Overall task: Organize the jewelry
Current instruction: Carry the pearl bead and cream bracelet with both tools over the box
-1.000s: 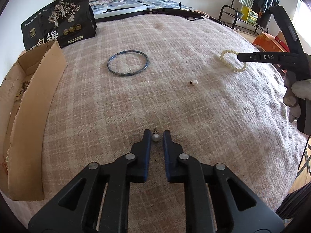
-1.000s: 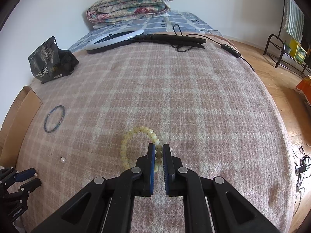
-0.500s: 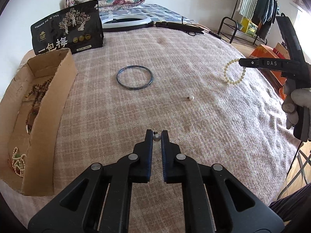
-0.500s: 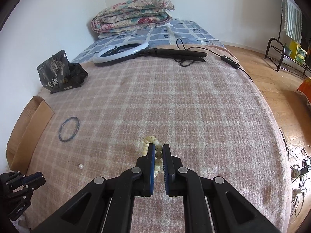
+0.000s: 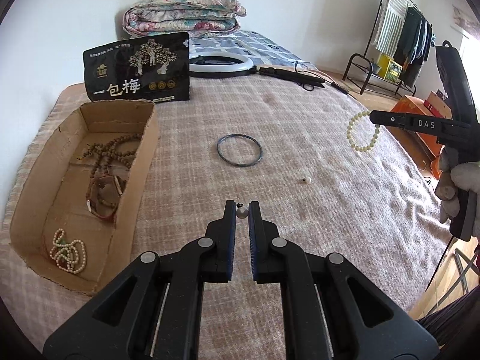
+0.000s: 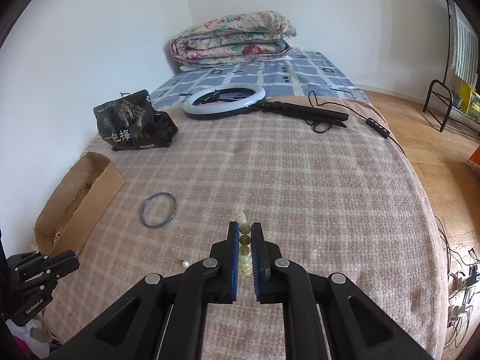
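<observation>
1. Left gripper up off the bed, jaws pinched on a small pearl earring, with its dark post poking out just above the bead.
2. Right gripper also lifted, jaws clamped on a pale bead bracelet; seen edge-on here, beads stacked between the blue pads.
3. Same bracelet from the left camera: hanging as an open loop from the tip of the right gripper, clear of the blanket.
4. Gloved hand wrapped round the right gripper's handle at the far right edge.
5. Still lying on the bed: a thin dark bangle, flat, roughly mid-blanket, and a second pearl earring a bit nearer and to the right of it, well apart from both grippers.
6. Cardboard box on the left side of the bed, open top. Inside: brown bead strands toward the far end, a reddish-brown bracelet or strap in the middle (hard to say exactly what from this angle), and a heap of small pearl strands at the near end.
7. Black snack bag standing upright just behind the box.
8. Ring light with its black stand and cable lying further back, folded quilt against the wall.
</observation>
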{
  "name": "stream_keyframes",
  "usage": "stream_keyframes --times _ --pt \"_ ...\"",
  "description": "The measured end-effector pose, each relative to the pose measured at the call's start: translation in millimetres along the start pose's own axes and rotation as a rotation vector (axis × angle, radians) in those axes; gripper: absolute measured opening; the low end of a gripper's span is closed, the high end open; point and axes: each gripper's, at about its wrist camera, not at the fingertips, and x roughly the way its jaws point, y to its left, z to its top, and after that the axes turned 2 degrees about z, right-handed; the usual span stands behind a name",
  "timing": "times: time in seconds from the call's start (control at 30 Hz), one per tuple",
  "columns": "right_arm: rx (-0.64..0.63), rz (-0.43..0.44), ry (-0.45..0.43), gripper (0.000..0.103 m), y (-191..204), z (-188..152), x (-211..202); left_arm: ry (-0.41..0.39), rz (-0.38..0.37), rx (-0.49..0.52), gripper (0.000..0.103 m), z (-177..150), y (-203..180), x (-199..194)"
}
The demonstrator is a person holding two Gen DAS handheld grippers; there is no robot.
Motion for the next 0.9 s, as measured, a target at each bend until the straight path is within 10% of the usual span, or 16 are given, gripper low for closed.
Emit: stream_keyframes --times 0.9 --pt "-0.214 0.317 -0.011 0.005 218 40 32 -0.091 0.149 -0.190 0.006 -13 127 -56"
